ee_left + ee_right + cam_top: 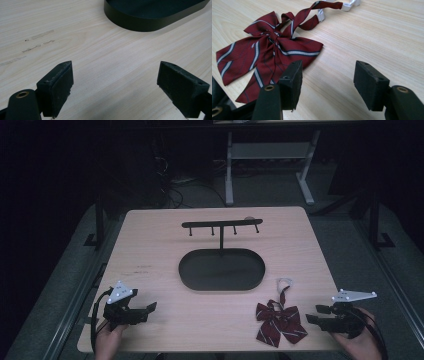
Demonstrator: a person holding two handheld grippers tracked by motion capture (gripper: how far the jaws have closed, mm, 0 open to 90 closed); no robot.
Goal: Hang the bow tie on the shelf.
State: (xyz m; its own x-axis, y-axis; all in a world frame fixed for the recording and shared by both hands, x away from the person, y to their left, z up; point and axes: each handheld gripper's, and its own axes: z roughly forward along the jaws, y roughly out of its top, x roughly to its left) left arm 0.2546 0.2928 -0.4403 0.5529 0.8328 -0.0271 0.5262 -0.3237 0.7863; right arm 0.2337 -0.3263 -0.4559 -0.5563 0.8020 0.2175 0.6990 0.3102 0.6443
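A: Centrally, a black oval tray (pixel 221 270) sits on the pale wooden tabletop (pixel 150 245); a thin post rises from its far rim and carries a horizontal bar with four small pegs, forming a hanger stand (pixel 222 225). Where does the bow tie lie relative to that tray?

B: A dark red striped bow tie (pixel 279 321) lies flat on the tabletop, nearer the person than the tray and off its right end, well apart from it. Its strap runs from the knot toward the tray and ends in a white clasp (pixel 285 282). In the right gripper view the bow tie (pixel 264 55) spreads just beyond the jaws.

A: And the two claws?

B: The left claw (pixel 148 309) is held near the front left corner of the tabletop, left of the tray; its jaws stand wide apart over bare wood, with the tray's wall (pixel 140 23) ahead. The right claw (pixel 314 314) is just right of the bow tie, jaws likewise apart, holding nothing and not touching the fabric.
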